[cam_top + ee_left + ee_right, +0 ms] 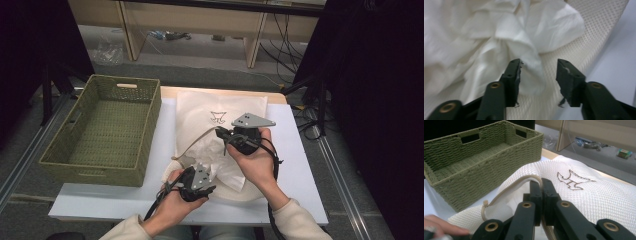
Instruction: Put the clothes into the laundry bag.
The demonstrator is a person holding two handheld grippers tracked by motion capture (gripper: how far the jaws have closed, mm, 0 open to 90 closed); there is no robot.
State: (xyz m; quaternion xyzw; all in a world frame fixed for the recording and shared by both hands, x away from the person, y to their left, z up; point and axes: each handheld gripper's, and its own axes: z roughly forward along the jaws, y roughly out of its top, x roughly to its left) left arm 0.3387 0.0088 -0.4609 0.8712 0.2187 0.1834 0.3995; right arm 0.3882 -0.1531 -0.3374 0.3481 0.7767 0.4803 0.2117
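Gripping the beige trimmed rim of the white mesh bag (586, 195), the right gripper (223, 133) has its jaws clamped together on it mid-counter. The left gripper (209, 176) hovers with jaws wide apart around crumpled white cloth (499, 42) at the bag's near mouth. A green woven basket (107, 132) sits at the counter's left edge.

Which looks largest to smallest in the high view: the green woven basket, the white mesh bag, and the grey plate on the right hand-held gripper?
1. Green woven basket, though the white mesh bag comes close.
2. White mesh bag, partly covered by both hands, so its full extent is unsure.
3. Grey plate, clearly smallest.
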